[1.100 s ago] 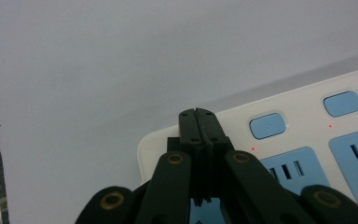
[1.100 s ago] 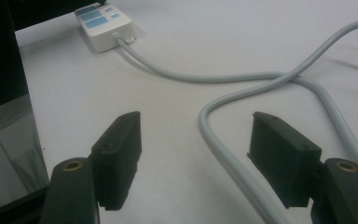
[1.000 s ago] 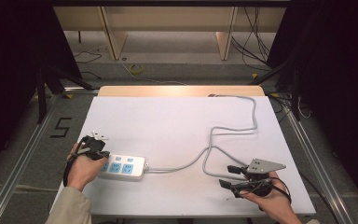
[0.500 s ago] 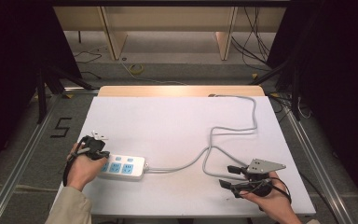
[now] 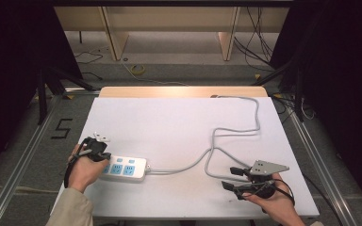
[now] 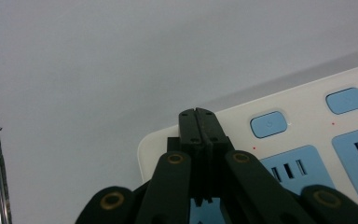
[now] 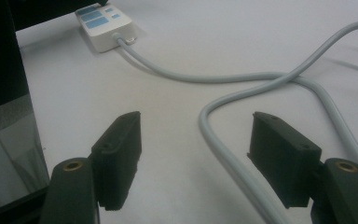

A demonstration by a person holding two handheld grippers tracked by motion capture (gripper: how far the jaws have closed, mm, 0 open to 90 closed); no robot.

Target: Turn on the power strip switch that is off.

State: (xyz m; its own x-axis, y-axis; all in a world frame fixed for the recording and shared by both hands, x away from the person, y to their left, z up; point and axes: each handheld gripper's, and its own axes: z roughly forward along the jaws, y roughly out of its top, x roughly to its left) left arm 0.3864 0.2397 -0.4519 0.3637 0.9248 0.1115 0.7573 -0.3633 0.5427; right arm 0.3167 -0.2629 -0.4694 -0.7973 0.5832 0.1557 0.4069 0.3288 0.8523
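Observation:
A white power strip with blue sockets lies near the table's front left; its blue buttons are close in the left gripper view. My left gripper is shut with nothing between its jaws, tips over the strip's left end; whether they touch it I cannot tell. The strip's grey cable loops across the table to the back right. My right gripper stands open at the front right, low over the table. A stretch of the cable runs between its jaws, untouched. The strip lies far off.
The white table top ends in a wooden strip at the far edge. Metal rails run along the floor on both sides. A black "5" marks the floor at the left. Loose cables lie beyond the table.

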